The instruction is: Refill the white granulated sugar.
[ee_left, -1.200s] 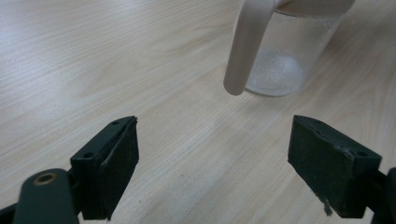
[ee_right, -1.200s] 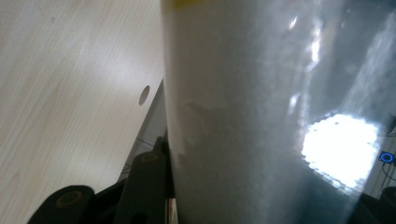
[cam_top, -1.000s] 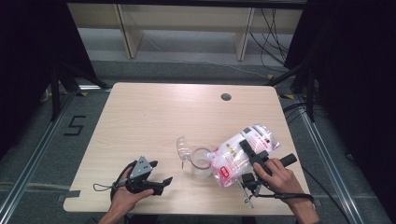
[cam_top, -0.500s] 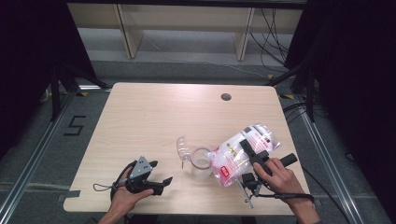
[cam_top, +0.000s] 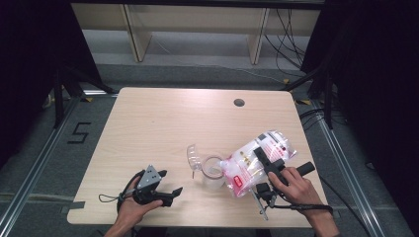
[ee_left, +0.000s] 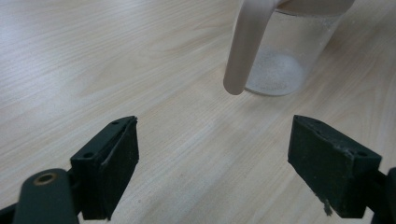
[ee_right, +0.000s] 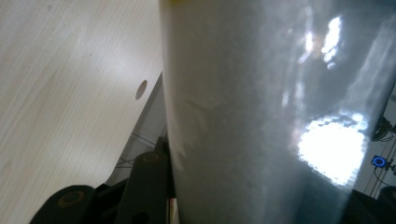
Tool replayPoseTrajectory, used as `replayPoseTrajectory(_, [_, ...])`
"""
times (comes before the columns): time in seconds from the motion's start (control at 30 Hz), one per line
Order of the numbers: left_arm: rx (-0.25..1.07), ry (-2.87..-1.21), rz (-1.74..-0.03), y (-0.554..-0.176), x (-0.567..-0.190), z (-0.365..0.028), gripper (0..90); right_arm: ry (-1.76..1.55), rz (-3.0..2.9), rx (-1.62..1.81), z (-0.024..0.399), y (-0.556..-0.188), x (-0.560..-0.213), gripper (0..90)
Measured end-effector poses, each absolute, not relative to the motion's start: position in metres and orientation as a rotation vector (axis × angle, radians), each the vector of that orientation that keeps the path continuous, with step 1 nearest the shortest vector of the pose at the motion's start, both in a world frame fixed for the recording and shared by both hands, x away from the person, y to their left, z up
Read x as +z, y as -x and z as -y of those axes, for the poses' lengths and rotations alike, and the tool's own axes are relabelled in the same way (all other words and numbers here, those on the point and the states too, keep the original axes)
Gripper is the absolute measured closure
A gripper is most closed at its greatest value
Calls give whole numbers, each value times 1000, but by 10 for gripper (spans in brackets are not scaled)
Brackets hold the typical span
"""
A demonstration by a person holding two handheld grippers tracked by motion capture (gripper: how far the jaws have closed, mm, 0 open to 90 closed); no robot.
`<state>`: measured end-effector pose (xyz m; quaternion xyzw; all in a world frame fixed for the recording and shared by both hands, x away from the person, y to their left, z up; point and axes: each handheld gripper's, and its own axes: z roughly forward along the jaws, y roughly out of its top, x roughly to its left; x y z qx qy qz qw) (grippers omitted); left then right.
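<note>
A clear plastic bag of white grains with pink print lies tilted, its lower corner over the mouth of a clear jar. My right gripper is shut on the bag, one black jaw lying across its top face. In the right gripper view the bag stands close in front of the lens, beside one finger. The jar's clear lid hangs open to the left. My left gripper rests open on the table left of the jar. Its jaws stand wide apart, short of the jar, which holds a little white powder.
The light wooden table has a round cable hole near its far edge. A pale strip hangs down from the jar's rim. Cables trail from both grippers toward the front edge. Shelving stands on the floor behind the table.
</note>
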<state>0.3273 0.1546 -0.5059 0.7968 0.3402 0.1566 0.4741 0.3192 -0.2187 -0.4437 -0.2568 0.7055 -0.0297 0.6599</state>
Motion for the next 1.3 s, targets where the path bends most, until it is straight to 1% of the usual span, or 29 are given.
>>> replayPoseTrajectory(1.3, [380,-1940,-843,-327,-506,-155,160,609,-1624,-113,215,-318,-440,650])
